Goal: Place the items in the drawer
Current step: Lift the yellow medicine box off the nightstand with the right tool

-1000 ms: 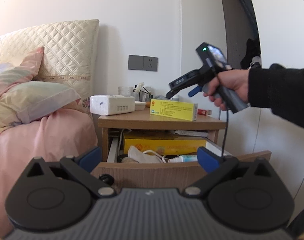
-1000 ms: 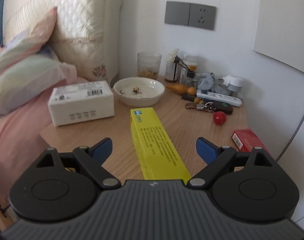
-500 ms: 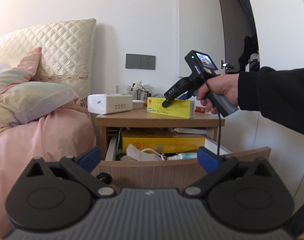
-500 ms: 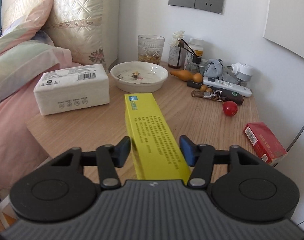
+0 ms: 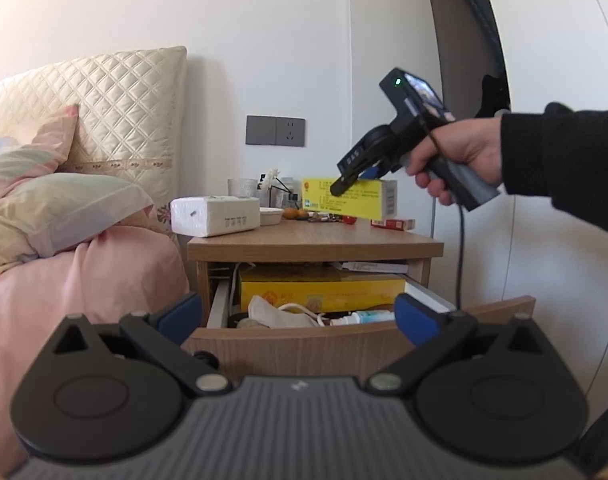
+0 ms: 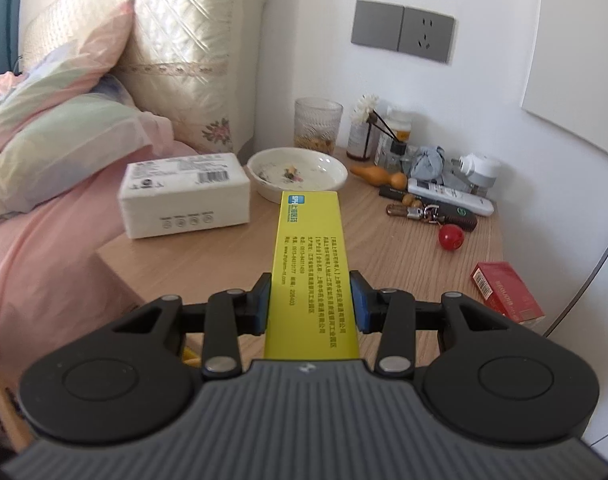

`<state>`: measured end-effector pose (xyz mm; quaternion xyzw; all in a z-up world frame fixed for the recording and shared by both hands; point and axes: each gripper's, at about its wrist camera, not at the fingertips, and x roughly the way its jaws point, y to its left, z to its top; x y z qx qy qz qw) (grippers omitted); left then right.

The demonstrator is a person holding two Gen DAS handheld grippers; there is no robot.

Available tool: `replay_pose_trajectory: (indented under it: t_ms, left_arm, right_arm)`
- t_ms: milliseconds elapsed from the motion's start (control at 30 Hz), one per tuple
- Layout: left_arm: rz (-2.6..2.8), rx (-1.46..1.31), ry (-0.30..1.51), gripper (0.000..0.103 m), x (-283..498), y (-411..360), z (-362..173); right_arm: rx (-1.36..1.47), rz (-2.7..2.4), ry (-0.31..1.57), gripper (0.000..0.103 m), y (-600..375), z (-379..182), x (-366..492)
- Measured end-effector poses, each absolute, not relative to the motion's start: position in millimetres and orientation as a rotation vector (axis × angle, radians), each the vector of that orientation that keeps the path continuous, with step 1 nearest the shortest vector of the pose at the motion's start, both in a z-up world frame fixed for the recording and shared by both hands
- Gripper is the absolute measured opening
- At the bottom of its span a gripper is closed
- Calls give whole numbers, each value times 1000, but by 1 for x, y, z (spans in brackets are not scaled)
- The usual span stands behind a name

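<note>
Gripping: the right gripper point(image 6: 311, 306) has its 2 blue pads clamped on the sides of the long yellow cardboard box point(image 6: 311, 264), at the box's near half.
Box position: in the left wrist view the yellow box point(image 5: 345, 197) hangs clear above the light wooden nightstand top point(image 5: 315, 240), touching nothing on it.
Writing: the box's far end carries a blue square logo reading "SPH" with Chinese characters; black Chinese text runs down its top face, too small to read.
Left gripper: the left gripper point(image 5: 298, 316) has its blue pads spread wide apart, empty, facing the open wooden drawer point(image 5: 304, 342).
Drawer contents: a flat yellow box point(image 5: 319, 288), a crumpled white cloth with a white cable point(image 5: 282, 316) and a small white bottle with a blue band point(image 5: 361, 316) lie inside.
Nightstand edges: a white tissue pack with a barcode point(image 6: 186, 194) sits at the left edge, a red cigarette packet point(image 6: 505, 290) near the right front corner.
Back row: a white ceramic dish point(image 6: 298, 174), ribbed glass point(image 6: 317, 124), white remote point(image 6: 449, 197), keys point(image 6: 417, 213) and red ball point(image 6: 450, 237).
Open room: bare wood lies beneath the lifted box, between the tissue pack and the red ball.
</note>
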<state>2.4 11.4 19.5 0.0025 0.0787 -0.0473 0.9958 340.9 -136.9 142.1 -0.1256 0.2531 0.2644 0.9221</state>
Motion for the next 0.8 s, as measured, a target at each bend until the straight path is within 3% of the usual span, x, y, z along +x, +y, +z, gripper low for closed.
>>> replay_pose_trajectory:
  t_ms: [533,800]
  left_arm:
    - [-146,-11,135,103,-10,2,23]
    - [-151,4,140,103,-7,-1,21]
  right_arm:
    - [-358,765,580,43,-132,145,241]
    - [-448,810,687,43,-124,102,244]
